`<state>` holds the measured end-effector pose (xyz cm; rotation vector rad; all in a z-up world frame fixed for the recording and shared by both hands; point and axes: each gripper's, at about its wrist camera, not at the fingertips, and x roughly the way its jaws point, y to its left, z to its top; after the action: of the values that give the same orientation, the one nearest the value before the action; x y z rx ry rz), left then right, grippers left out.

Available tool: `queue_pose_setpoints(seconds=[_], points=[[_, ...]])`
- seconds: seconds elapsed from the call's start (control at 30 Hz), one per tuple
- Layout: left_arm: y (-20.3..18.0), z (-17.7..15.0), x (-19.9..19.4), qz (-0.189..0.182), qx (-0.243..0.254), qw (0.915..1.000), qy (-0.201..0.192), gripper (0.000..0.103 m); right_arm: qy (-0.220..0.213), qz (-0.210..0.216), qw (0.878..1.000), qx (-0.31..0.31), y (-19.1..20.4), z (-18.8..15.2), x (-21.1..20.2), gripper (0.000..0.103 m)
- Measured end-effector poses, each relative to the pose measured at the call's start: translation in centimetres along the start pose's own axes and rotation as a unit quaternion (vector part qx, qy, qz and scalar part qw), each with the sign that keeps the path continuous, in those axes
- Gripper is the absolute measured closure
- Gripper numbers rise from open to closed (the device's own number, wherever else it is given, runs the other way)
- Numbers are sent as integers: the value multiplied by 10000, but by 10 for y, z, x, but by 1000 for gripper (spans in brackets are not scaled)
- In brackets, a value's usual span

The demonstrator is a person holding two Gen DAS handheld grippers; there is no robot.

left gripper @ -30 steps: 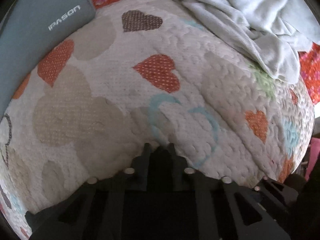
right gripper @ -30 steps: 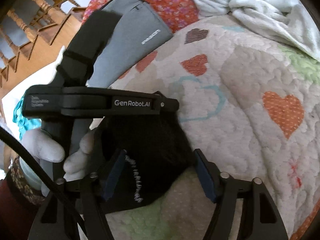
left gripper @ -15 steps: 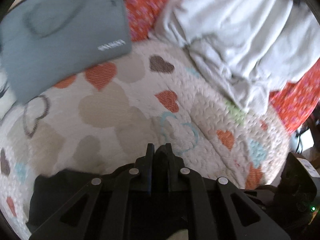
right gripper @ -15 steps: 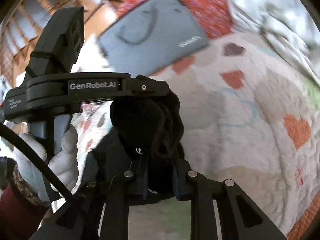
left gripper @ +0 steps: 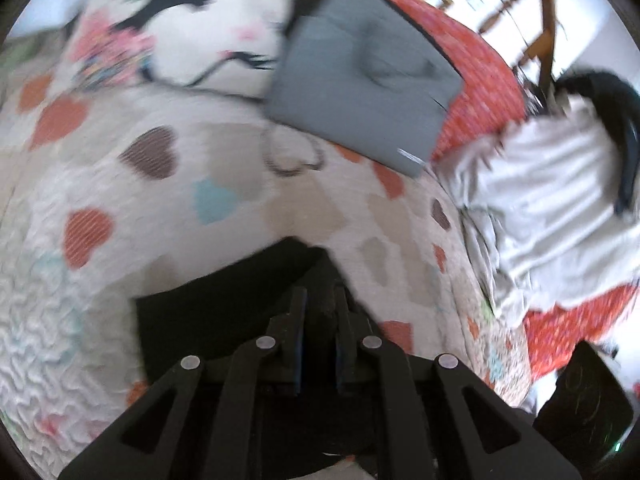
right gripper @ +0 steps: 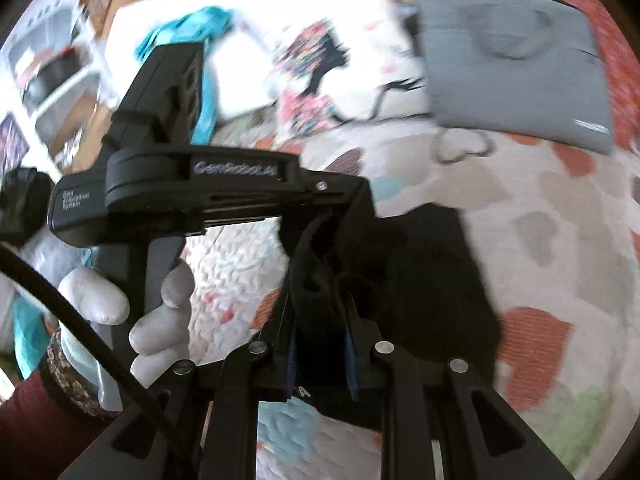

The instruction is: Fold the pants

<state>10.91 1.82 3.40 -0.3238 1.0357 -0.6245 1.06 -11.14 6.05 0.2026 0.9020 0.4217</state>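
Gripping a bunched fold of black pants (right gripper: 420,264), the right tool (right gripper: 320,300) holds the dark cloth clamped between its blue-padded fingers (right gripper: 291,354) above a bed covered by a white quilt (right gripper: 560,240) printed with red, tan and pale blue hearts. Just to the left and a little farther off, the left tool (right gripper: 328,216) pinches the same garment, its black body crossing the right wrist view with white lettering on its side, carried by a hand in a pale glove (right gripper: 160,320) with a dark red sleeve (right gripper: 24,420) showing at the near left edge. Seen from the left wrist camera, the left tool (left gripper: 320,300) has its narrow fingers (left gripper: 298,308) closed on a ridge of the black fabric, while the rest of the pants (left gripper: 224,300) spreads out dark and flat over the quilt (left gripper: 120,240) on the near left side. Beyond the pants, at the far side of the bed, a grey zipped sleeve case (left gripper: 360,96) with a small white label lies partly over an orange-red patterned cloth (left gripper: 480,80). A crumpled pale grey garment (left gripper: 560,208) lies on the right of the bed, and a white pillow (left gripper: 180,32) with a colourful print sits at the far left. Both views are blurred.
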Motion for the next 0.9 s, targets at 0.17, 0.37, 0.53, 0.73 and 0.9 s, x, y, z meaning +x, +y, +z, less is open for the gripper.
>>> queue_pose_setpoints(seconds=[0.17,0.37,0.53,0.73,0.9], points=[[68,-2,-9,193,-843,9962,-86,91,522,-3,9981,-335,27,-5,57,71],[106,-5,-24,316,-1290,9911,-127,90,690,250,9959,-531,45,-16,72,41],[109,-14,-28,725,-1398,9875,-83,76,784,416,9948,-493,47,-17,63,40],[119,-21,-58,1247,-1700,9761,-529,76,556,555,9969,-109,13,-12,17,40],[99,-18,-79,974,-1474,9763,-1253,75,131,229,9975,655,-40,8,-10,40]])
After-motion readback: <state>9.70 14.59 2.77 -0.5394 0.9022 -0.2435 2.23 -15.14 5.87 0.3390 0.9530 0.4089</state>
